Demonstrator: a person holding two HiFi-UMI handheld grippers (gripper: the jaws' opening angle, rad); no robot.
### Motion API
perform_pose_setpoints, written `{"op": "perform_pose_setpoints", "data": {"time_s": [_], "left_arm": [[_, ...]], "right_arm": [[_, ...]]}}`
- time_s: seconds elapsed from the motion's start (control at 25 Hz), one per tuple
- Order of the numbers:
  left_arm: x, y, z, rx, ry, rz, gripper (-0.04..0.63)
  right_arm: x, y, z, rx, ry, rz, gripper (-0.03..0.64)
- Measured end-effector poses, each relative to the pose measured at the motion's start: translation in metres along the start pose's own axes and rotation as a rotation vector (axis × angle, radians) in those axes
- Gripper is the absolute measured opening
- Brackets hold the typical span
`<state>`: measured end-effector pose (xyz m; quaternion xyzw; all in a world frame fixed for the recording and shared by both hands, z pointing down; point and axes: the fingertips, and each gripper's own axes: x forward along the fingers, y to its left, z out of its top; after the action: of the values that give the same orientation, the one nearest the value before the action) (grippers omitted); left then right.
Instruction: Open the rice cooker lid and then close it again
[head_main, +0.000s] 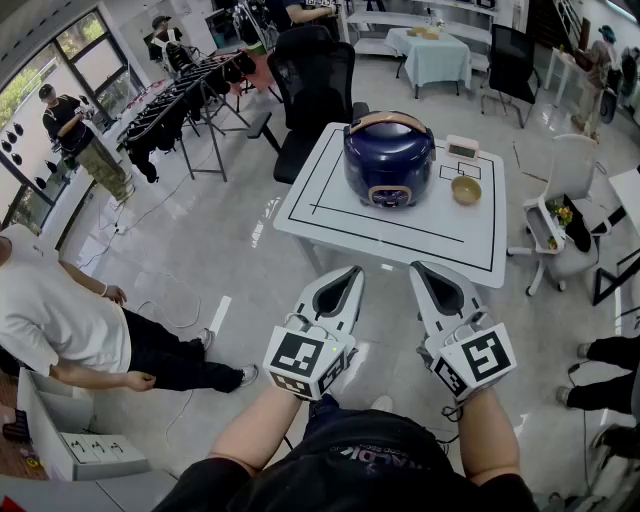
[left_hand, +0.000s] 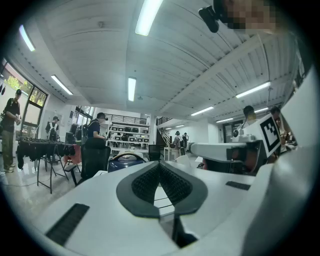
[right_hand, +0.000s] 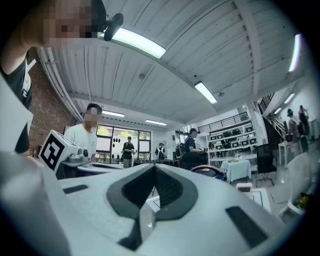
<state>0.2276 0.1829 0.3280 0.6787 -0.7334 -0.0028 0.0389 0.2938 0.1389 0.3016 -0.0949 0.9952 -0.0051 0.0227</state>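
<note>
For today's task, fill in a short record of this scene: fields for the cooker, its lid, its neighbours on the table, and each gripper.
Cooker: dark blue round rice cooker on the white table with black lines
Lid: shut, tan handle folded over the top
Neighbours: small tan bowl on the cooker's right; small pale rectangular device behind the bowl
Left gripper: jaws together, empty, short of the table
Right gripper: jaws together, empty, short of the table
Task stage: cooker untouched

Tan bowl (head_main: 466, 190) on white table (head_main: 400, 235)
</note>
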Motion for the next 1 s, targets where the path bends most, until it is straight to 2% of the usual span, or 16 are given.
{"op": "perform_pose_setpoints", "data": {"time_s": [0.44, 0.68, 0.92, 1.0], "left_arm": [[-0.004, 0.034, 0.008, 0.002, -0.011, 0.014, 0.000], [-0.004, 0.074, 0.015, 0.001, -0.013, 0.021, 0.000], [-0.003, 0.122, 0.020, 0.005, -0.018, -0.005, 0.002], [-0.003, 0.140, 0.024, 0.009, -0.024, -0.020, 0.019]], "right_arm": [[0.030, 0.009, 0.003, 0.029, -0.014, 0.002, 0.001], [0.064, 0.019, 0.010, 0.013, -0.031, -0.002, 0.002], [0.107, 0.030, 0.014, -0.001, -0.052, -0.032, 0.003], [0.122, 0.034, 0.015, -0.004, -0.059, -0.045, 0.030]]}}
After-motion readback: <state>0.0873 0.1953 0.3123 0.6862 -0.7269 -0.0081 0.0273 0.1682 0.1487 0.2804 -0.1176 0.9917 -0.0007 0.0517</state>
